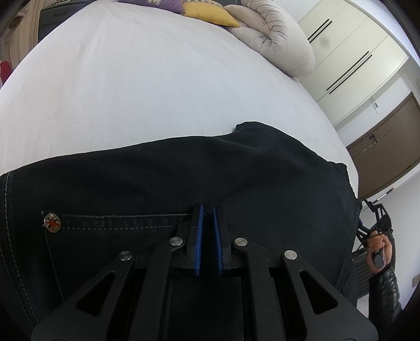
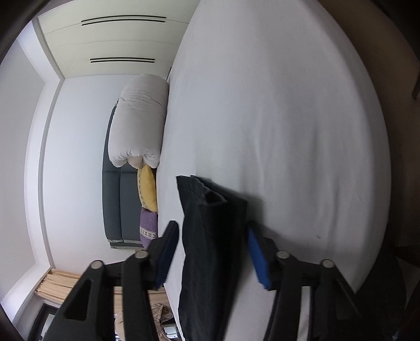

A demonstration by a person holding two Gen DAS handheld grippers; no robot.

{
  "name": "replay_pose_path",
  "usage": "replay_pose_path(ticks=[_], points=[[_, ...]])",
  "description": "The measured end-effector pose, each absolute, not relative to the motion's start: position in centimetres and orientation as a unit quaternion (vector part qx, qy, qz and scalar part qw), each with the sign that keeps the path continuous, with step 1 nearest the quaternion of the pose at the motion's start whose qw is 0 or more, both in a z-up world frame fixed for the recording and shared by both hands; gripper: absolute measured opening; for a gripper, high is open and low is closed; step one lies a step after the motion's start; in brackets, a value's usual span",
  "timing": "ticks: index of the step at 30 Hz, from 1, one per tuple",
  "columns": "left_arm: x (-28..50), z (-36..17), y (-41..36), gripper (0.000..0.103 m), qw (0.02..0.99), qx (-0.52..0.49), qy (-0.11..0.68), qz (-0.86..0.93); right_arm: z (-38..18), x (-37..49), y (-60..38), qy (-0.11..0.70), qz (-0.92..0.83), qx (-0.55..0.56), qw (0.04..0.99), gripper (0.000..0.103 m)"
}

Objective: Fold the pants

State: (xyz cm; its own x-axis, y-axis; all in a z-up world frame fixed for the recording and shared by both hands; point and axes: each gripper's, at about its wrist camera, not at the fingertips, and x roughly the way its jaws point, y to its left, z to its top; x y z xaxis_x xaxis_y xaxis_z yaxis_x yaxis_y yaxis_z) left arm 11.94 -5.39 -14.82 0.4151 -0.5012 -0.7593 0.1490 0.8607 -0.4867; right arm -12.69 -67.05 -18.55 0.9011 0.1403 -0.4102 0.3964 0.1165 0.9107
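Dark denim pants (image 1: 183,178) lie across the near edge of a bed covered by a white sheet (image 1: 131,78). A round metal rivet (image 1: 52,223) marks a pocket corner on the left. My left gripper (image 1: 208,209) is nearly closed, pinching the pants fabric at the pocket seam between its blue pads. In the right wrist view the camera is rolled sideways. My right gripper (image 2: 212,230) is open, its fingers on either side of the pants leg (image 2: 210,236), whose hem end (image 2: 202,188) rests on the sheet (image 2: 288,118). The right hand and gripper show at the left view's right edge (image 1: 378,241).
A rolled white duvet (image 1: 275,34), a yellow pillow (image 1: 210,13) and a purple pillow (image 1: 162,5) lie at the bed's far end. White wardrobe doors (image 1: 349,52) and a brown door (image 1: 388,141) stand to the right. A grey headboard (image 2: 118,196) is behind the pillows.
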Motion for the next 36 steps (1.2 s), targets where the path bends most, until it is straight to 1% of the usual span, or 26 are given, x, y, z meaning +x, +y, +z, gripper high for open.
replay_pose_path(ticks=[4,5,6,8,11,16,21,24,27,29,31,34,36], points=[[11.9,-15.1,-5.4,0.01,0.822,-0.178,0.503,-0.199,-18.2,-11.4,-67.1,0.211,-0.079,0.649,0.726,0.044],[11.9,-15.1,-5.4,0.01,0.822,-0.178,0.503,-0.199,-18.3,-10.9,-67.1,0.213,-0.078,0.649,0.726,0.038],[11.9,-15.1,-5.3,0.01,0.822,-0.179,0.503,-0.199,-18.6,-10.6,-67.2,0.215,-0.078,0.651,0.724,0.035],[11.9,-15.2,-5.3,0.01,0.822,-0.179,0.503,-0.2,-19.2,-10.0,-67.3,0.217,-0.08,0.657,0.718,0.021],[11.9,-15.2,-5.2,0.01,0.822,-0.18,0.503,-0.2,-19.4,-9.7,-67.3,0.224,-0.085,0.649,0.722,0.011],[12.0,-15.3,-5.0,0.01,0.821,-0.184,0.502,-0.203,-18.6,-9.9,-67.1,0.241,-0.098,0.62,0.74,0.009],[12.0,-15.5,-4.6,0.01,0.82,-0.188,0.501,-0.204,-15.0,-8.9,-65.1,0.268,-0.118,0.54,0.789,0.009],[12.0,-15.6,-4.4,0.01,0.819,-0.193,0.5,-0.205,-11.3,-7.4,-61.0,0.295,-0.096,0.45,0.838,0.008],[12.0,-15.8,-4.0,0.01,0.817,-0.2,0.499,-0.207,-8.1,-5.9,-53.4,0.339,-0.052,0.306,0.888,0.008],[12.0,-15.9,-3.8,0.01,0.816,-0.206,0.499,-0.208,-7.3,-5.6,-46.0,0.372,-0.015,0.18,0.91,0.008],[12.1,-16.0,-3.4,0.01,0.814,-0.212,0.499,-0.21,-8.3,-6.0,-39.5,0.396,0.012,0.069,0.916,0.008],[12.2,-16.1,-2.9,0.01,0.808,-0.226,0.502,-0.21,-12.5,-6.0,-33.1,0.443,0.01,-0.068,0.894,0.008],[12.1,-15.6,-2.6,0.011,0.802,-0.236,0.51,-0.204,-14.3,-6.6,-31.7,0.445,-0.009,-0.111,0.889,0.009]])
